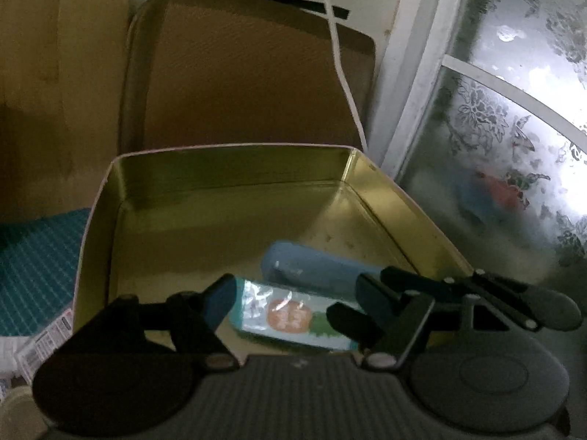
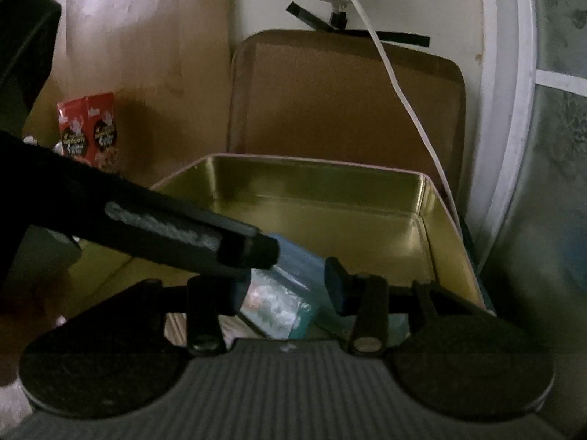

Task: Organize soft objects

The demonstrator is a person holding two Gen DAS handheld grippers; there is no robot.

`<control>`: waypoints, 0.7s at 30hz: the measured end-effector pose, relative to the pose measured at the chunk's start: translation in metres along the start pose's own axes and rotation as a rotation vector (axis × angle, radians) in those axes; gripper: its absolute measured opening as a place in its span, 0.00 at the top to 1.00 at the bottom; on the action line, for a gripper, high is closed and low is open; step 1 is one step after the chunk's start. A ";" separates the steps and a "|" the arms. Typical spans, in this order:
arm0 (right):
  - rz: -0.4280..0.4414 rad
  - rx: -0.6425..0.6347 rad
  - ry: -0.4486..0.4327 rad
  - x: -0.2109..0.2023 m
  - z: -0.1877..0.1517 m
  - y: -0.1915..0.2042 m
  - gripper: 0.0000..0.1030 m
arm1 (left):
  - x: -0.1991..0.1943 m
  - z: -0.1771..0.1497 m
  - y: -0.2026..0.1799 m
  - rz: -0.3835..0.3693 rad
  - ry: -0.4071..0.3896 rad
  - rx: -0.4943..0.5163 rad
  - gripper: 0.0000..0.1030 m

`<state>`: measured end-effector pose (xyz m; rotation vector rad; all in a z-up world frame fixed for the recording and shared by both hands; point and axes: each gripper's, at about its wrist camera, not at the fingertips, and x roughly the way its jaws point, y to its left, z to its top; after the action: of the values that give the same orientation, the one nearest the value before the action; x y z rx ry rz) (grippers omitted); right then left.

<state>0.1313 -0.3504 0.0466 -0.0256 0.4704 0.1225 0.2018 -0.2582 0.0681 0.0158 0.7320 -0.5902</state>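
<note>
Both grippers — left gripper (image 1: pixel 290 304), right gripper (image 2: pixel 286 286) — hover with jaws parted, holding nothing, over a tissue packet (image 1: pixel 290 317) and blue roll (image 1: pixel 315 269) lying in the gold tin (image 1: pixel 227 198). Placement looks done; next, likely fetching another item. Only the right view shows a red box (image 2: pixel 90 130).

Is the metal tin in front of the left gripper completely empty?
No, the tin holds a blue pouch and a light packet with an orange picture near its front.
</note>
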 end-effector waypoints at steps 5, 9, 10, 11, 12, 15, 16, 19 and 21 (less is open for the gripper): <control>-0.025 -0.010 -0.070 -0.021 -0.012 0.009 0.54 | -0.026 -0.016 -0.004 -0.026 -0.044 0.017 0.28; -0.008 0.040 -0.140 -0.058 -0.035 0.018 0.54 | -0.074 -0.049 -0.006 -0.062 -0.134 0.068 0.28; 0.002 0.059 -0.164 -0.070 -0.043 0.022 0.54 | -0.087 -0.060 -0.004 -0.069 -0.157 0.082 0.27; 0.010 0.074 -0.187 -0.079 -0.049 0.024 0.54 | -0.099 -0.071 -0.001 -0.080 -0.175 0.092 0.27; 0.017 0.088 -0.204 -0.088 -0.056 0.028 0.54 | -0.113 -0.085 0.005 -0.094 -0.188 0.102 0.26; 0.070 0.117 -0.220 -0.105 -0.070 0.042 0.54 | -0.142 -0.119 0.026 -0.102 -0.196 0.118 0.25; 0.096 0.117 -0.217 -0.108 -0.072 0.049 0.54 | -0.149 -0.132 0.038 -0.088 -0.189 0.117 0.25; 0.176 0.074 -0.198 -0.105 -0.066 0.074 0.54 | -0.168 -0.163 0.072 -0.023 -0.149 0.083 0.25; 0.228 0.029 -0.173 -0.096 -0.056 0.096 0.54 | -0.178 -0.178 0.097 0.041 -0.132 0.046 0.25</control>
<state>0.0095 -0.2691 0.0411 0.0673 0.3010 0.3393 0.0355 -0.0495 0.0288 0.0340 0.5889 -0.5630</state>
